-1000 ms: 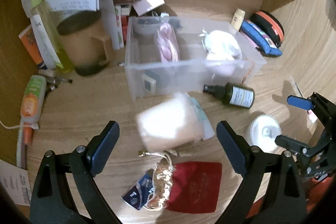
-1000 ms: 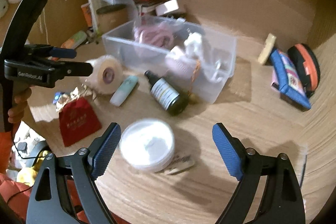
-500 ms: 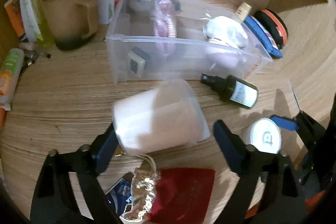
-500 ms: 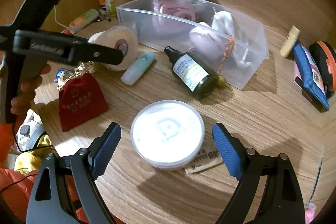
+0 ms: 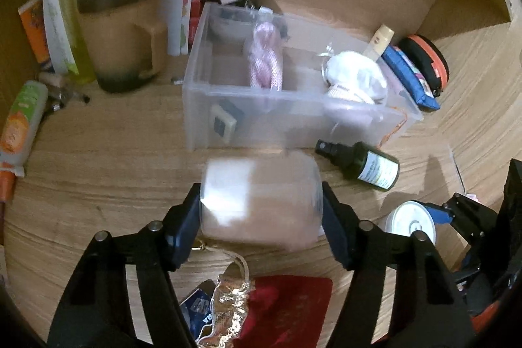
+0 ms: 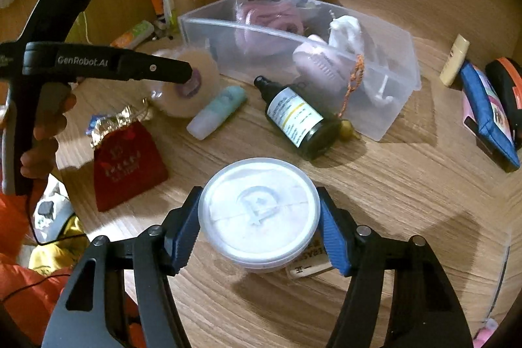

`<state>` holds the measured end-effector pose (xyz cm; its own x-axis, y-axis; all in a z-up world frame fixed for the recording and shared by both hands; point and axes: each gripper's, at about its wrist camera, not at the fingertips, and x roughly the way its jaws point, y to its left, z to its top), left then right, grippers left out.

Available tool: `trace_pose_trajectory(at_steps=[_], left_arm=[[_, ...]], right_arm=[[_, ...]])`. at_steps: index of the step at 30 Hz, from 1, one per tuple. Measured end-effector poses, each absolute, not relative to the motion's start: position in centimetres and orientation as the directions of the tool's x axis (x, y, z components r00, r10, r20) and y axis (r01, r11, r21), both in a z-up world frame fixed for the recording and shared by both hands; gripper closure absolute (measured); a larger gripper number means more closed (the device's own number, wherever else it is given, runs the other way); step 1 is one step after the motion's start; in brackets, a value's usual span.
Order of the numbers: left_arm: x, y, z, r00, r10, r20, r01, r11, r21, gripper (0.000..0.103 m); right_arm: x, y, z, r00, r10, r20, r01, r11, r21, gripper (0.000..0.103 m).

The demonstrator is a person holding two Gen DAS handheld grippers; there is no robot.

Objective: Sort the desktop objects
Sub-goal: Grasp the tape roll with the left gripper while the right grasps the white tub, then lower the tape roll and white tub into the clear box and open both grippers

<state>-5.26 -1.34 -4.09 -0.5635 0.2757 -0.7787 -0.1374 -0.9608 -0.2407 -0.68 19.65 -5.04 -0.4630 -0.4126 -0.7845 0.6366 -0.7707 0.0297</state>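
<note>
Left wrist: left gripper (image 5: 261, 216) has closed in since a second ago, when it hung wide open short of the tape roll (image 5: 259, 199). Both pads now sit against the roll's end faces, so it looks gripped. The roll is just in front of the clear bin (image 5: 228, 106), blurred, possibly already lifting; can't confirm. Red pouch (image 5: 287, 309) lies nearer the camera than the roll.

Right wrist: same change. Right gripper (image 6: 259, 232) was open around the white tub (image 6: 257, 214); now its blue pads touch the tub rim on both sides. The tub sits on the desk in front of the bin (image 6: 385, 119), beyond the dark spray bottle (image 6: 300, 119).

Both grasps look made; next is likely carrying both to the bin.
</note>
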Motion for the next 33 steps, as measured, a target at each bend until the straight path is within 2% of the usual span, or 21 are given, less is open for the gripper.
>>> trace_pose_trajectory(at_steps=[16, 33], left_arm=[[-4.4, -0.9, 0.1, -0.666, 0.266, -0.697, -0.17, -0.964, -0.205, 0.037], [-5.6, -2.3, 4.7, -0.744, 0.297, -0.599, -0.18, -0.952, -0.248, 0.037]], right_arm=[[-2.5, 22.0, 0.6, -0.563, -0.469, -0.68, 0.564, -0.82, 0.098, 0.04], [-6.0, 21.3, 3.6, -0.6, -0.473, -0.645, 0.554, -0.828, 0.092, 0.04]])
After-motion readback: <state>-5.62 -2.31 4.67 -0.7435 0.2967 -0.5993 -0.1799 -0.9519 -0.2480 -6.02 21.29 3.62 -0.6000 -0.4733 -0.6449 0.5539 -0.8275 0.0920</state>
